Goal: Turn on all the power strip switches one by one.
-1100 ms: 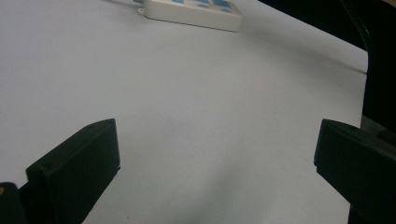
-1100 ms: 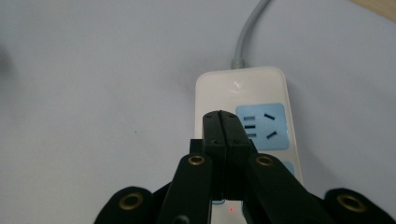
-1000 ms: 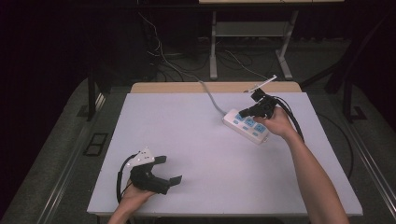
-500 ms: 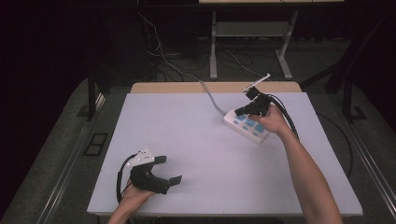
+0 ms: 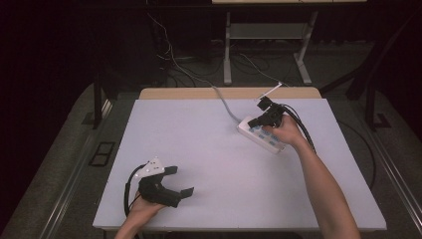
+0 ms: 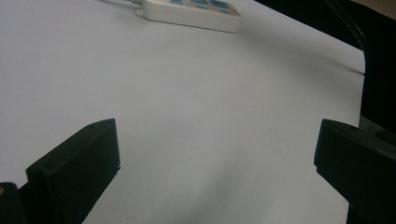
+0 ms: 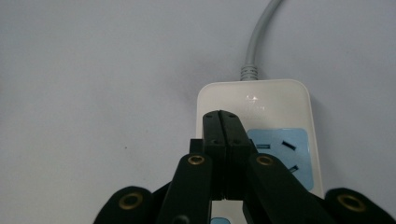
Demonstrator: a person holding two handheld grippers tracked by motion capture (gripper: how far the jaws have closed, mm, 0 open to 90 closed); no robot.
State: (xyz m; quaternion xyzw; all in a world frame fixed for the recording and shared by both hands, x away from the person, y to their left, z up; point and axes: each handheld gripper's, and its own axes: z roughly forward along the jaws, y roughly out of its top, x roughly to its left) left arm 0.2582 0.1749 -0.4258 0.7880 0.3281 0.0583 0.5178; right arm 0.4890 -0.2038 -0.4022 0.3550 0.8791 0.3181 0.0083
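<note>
A white power strip (image 5: 252, 131) with blue socket faces lies at the table's far right, and its grey cable (image 5: 224, 102) runs off the back edge. My right gripper (image 5: 255, 122) hangs over the strip's cable end with its jaws pressed together and nothing between them. In the right gripper view the shut tips (image 7: 221, 117) sit above the strip (image 7: 254, 100), just left of a blue socket; whether they touch it I cannot tell. My left gripper (image 5: 181, 180) rests near the front left, jaws wide apart and empty. The left gripper view shows it (image 6: 215, 149) facing the distant strip (image 6: 191, 11).
The white table (image 5: 209, 149) stretches bare between the two grippers. Behind it are a wooden strip (image 5: 199, 93), a dark floor with loose cables (image 5: 169, 59) and a metal stand's legs (image 5: 228, 59). The table's right edge (image 6: 362, 74) drops to dark floor.
My right gripper has edged a little to the left along the power strip, still shut. The left gripper has stayed where it was.
</note>
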